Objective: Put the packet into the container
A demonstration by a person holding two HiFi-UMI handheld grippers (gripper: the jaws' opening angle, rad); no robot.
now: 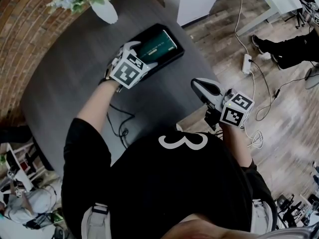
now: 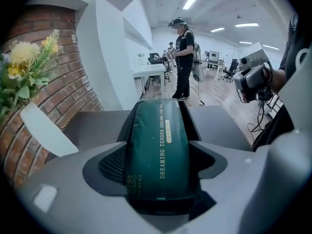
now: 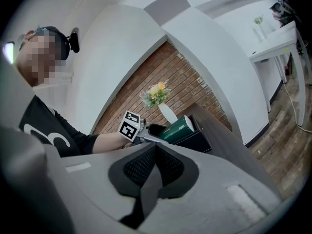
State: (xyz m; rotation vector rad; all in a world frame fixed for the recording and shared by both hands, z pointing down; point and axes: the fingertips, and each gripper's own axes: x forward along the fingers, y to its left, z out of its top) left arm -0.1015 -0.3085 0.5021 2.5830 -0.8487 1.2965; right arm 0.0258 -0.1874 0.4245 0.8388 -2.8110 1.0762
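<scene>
A dark green packet [image 1: 158, 45] with gold print lies tilted in a black open container [image 1: 174, 55] on the dark table [image 1: 65, 68]. My left gripper [image 1: 142, 55] is shut on its near end. In the left gripper view the packet [image 2: 158, 145] fills the gap between the pads, and the container's black walls [image 2: 193, 122] show on either side of it. My right gripper [image 1: 200, 86] hangs shut and empty past the table's right edge. From the right gripper view its pads [image 3: 165, 167] meet, and the packet [image 3: 178, 128] sticks out of the container [image 3: 197, 140] farther off.
A white vase [image 1: 105, 9] of flowers stands at the table's far edge by a brick wall. A black cable [image 1: 119, 123] trails on the table near me. A power strip [image 1: 246, 62], cords and another person's feet [image 1: 279, 49] are on the wooden floor to the right.
</scene>
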